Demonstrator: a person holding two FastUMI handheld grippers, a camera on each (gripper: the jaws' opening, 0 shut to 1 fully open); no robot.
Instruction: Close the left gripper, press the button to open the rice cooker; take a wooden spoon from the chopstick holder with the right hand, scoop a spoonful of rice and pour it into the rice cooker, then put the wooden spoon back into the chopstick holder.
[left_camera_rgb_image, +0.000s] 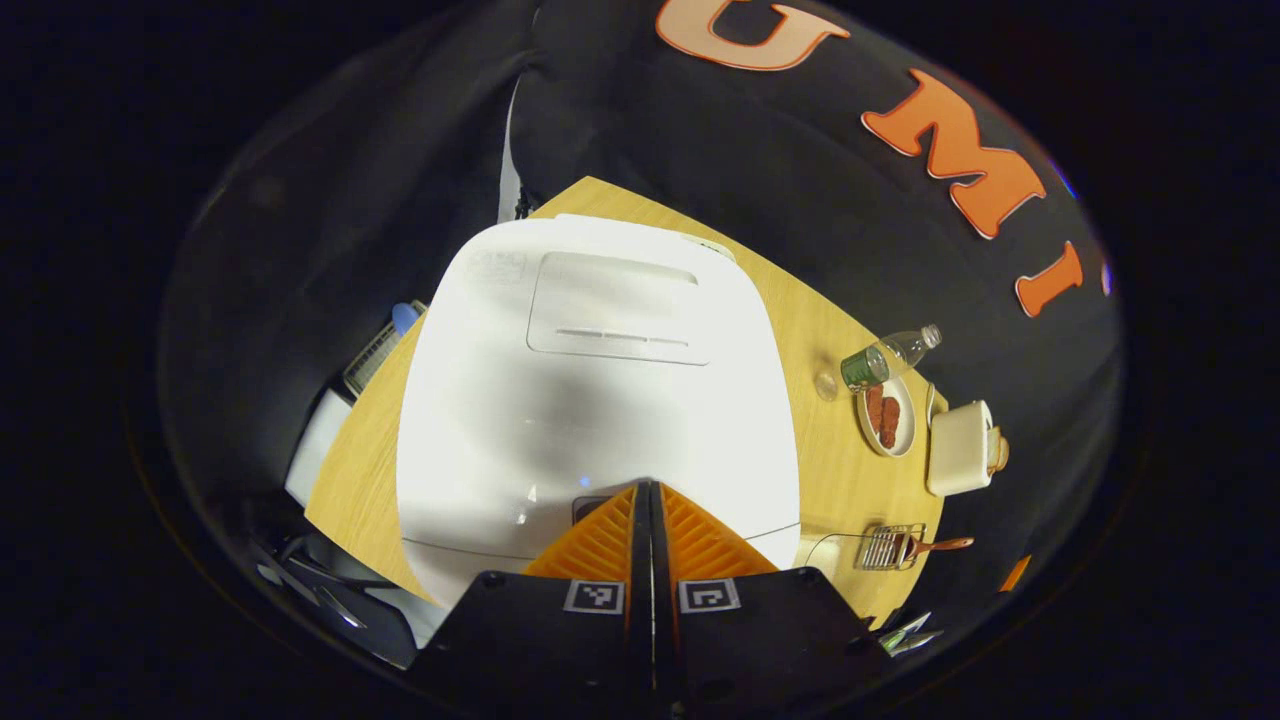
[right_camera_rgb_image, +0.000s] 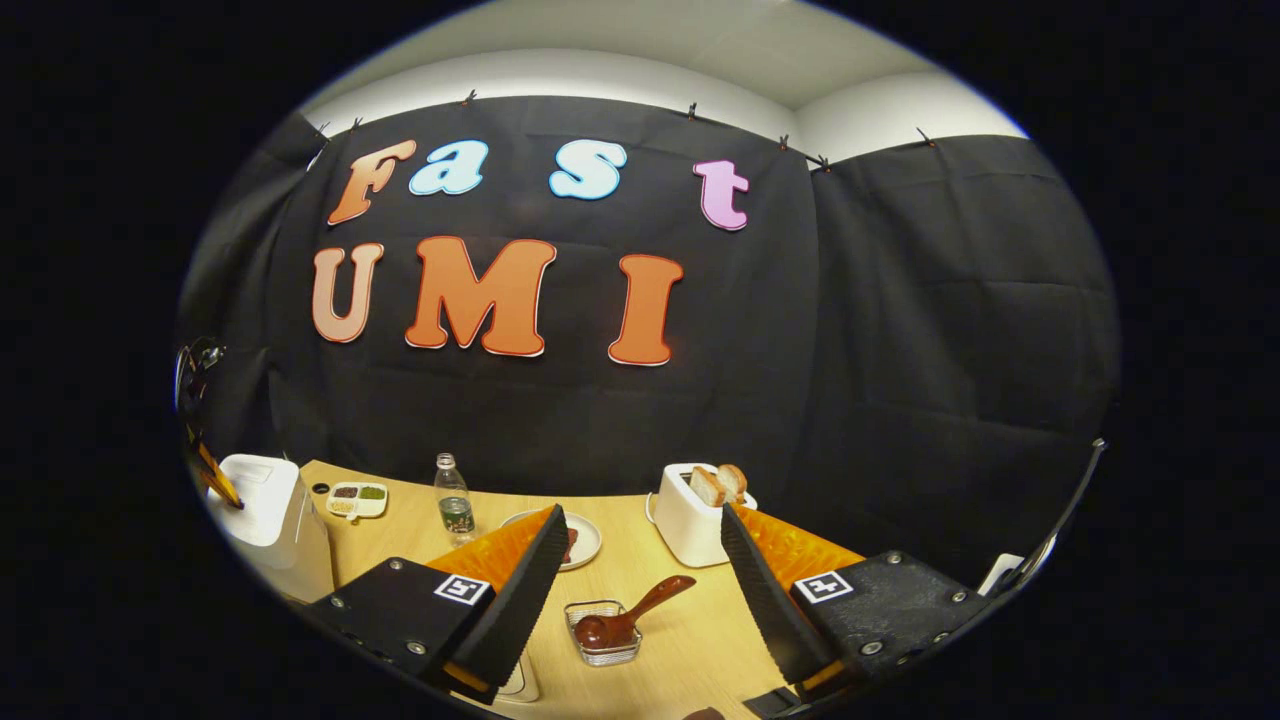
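Where left tool (left_camera_rgb_image: 650, 490) meets rice cooker (left_camera_rgb_image: 600, 400), button hidden

Strong overhead light is thrown on the white rice cooker (left_camera_rgb_image: 598, 400) in the left gripper view, its lid nearly blown out toward 12 o'clock, while a soft grey shadow is cast across its middle. Heavy fisheye bending is seen at every rim. In the right gripper view the wooden table (right_camera_rgb_image: 690, 625) is evenly lit and details are kept sharp.
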